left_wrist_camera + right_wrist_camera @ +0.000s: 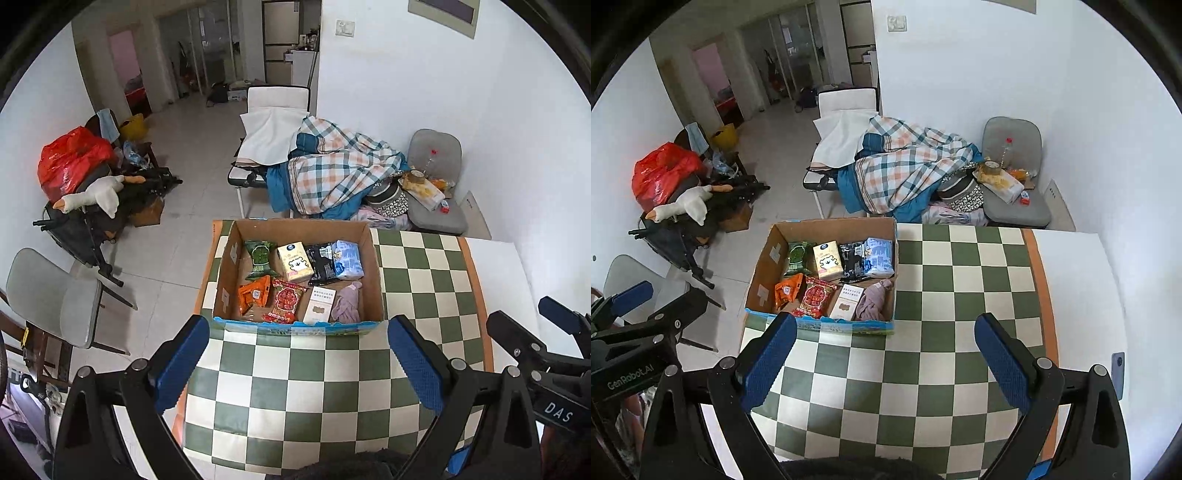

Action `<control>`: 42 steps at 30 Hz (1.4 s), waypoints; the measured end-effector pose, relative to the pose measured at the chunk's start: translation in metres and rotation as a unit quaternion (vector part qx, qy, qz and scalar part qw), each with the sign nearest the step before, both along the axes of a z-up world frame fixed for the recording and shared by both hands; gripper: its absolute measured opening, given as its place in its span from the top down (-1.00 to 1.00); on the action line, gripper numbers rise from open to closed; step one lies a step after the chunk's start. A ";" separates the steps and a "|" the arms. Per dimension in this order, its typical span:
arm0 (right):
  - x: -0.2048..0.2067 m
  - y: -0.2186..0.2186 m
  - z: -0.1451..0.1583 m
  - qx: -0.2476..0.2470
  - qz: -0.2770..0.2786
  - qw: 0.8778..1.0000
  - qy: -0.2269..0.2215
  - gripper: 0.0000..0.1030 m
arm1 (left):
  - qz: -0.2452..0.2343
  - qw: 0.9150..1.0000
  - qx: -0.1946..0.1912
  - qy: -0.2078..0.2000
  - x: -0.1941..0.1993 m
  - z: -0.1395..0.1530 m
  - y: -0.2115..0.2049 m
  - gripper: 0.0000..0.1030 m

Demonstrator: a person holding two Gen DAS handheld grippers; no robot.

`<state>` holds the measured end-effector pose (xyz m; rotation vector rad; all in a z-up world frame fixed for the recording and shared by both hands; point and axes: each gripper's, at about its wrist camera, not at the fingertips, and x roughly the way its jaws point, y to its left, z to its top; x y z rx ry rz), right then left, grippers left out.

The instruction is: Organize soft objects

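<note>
Left wrist view: cardboard box (299, 273) sits at far left of the checkered bench (417, 280), packed with soft packets and a lilac cloth (346, 303) in its near right corner. Left gripper (297, 365) hovers short of the box, fingers wide, nothing held. Right gripper (886, 363) likewise wide and empty, right of the box. Bench bare of loose items; sorting looks near done or not begun. Next pick: come in from above, pinch the packet mid-body, gently, clear of the box wall.
</note>
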<state>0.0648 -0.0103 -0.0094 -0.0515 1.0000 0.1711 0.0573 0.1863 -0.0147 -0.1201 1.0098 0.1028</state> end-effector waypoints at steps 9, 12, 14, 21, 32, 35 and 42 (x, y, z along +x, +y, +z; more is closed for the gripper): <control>-0.004 -0.006 0.007 -0.002 -0.004 1.000 -0.006 -0.92 | 0.005 1.000 0.008 -0.007 -0.004 0.004 -0.002 -0.93; -0.004 -0.006 0.011 -0.004 -0.005 1.000 -0.009 -0.92 | 0.009 1.000 0.009 -0.011 -0.005 0.007 -0.002 -0.93; -0.005 -0.008 0.015 -0.003 -0.005 1.000 -0.012 -0.92 | 0.012 1.000 0.010 -0.012 -0.005 0.008 -0.002 -0.93; -0.001 -0.004 0.019 -0.007 -0.007 1.000 -0.015 -0.92 | 0.011 1.000 0.010 -0.013 -0.005 0.009 0.000 -0.93; 0.003 -0.002 0.026 -0.008 -0.012 1.000 -0.021 -0.92 | 0.013 1.000 0.008 -0.014 -0.006 0.010 0.000 -0.93; 0.003 -0.003 0.028 -0.008 -0.015 1.000 -0.022 -0.92 | 0.014 1.000 0.011 -0.016 -0.006 0.012 0.000 -0.93; 0.003 -0.004 0.029 -0.006 -0.014 1.000 -0.021 -0.92 | 0.015 1.000 0.013 -0.018 -0.004 0.016 -0.001 -0.93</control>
